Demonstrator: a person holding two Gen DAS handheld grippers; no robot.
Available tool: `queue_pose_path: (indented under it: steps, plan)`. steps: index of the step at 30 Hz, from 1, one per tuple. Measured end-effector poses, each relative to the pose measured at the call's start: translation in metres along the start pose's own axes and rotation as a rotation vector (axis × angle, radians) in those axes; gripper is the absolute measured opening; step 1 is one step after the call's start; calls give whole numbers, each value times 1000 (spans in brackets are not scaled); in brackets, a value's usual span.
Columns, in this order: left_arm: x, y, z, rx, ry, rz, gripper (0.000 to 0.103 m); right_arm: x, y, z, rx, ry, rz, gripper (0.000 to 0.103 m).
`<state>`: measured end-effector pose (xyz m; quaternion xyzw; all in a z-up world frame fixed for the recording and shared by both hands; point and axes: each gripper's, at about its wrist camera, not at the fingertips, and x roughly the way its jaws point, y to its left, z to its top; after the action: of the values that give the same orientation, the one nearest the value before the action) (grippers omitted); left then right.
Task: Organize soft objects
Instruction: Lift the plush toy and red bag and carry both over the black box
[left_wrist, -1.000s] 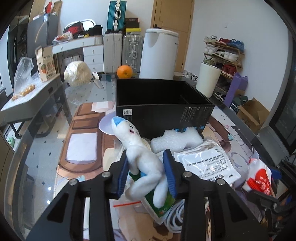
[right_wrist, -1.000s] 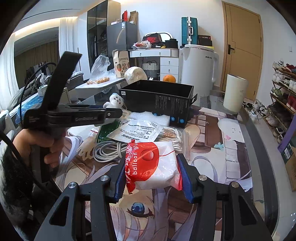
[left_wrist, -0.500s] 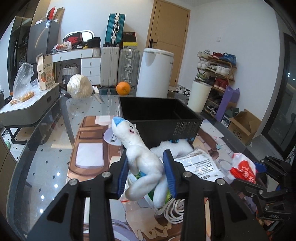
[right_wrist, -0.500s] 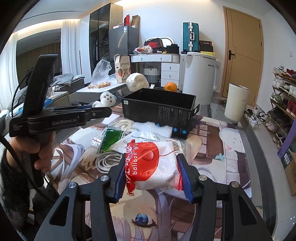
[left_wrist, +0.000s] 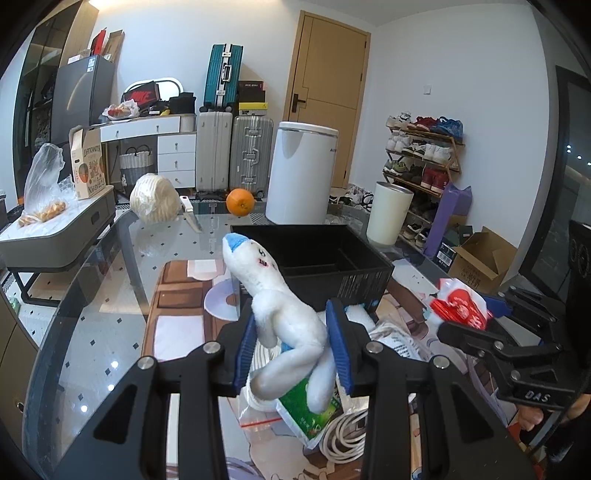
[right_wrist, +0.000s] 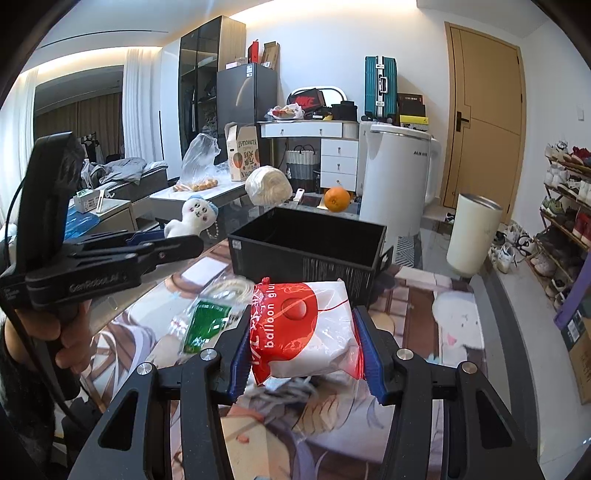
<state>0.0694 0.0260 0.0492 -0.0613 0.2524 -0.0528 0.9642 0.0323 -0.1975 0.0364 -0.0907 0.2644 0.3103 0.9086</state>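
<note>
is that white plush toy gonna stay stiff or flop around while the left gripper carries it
Probably floppy: the white plush toy bulges between the left gripper pads, and its legs dangle loose below them. It seems light, since its head stands up past the pinch without sagging. Its fuzzy fabric likely resists slipping, though a soft body could shift if swung toward the black box.

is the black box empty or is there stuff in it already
Empty as far as visible: the black box shows only bare dark floor and a divider; its near corners are hidden.
</note>
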Motion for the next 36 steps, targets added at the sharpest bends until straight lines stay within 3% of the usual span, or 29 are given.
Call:
queue_pose_path:
  steps: [17, 36]
  plan:
    - [16, -6, 24, 43, -25, -24, 36, 36, -17, 47, -37, -23, -27, 51]
    - [61, -9, 44, 89, 9, -34, 36, 92, -35, 69, -55, 20, -21, 51]
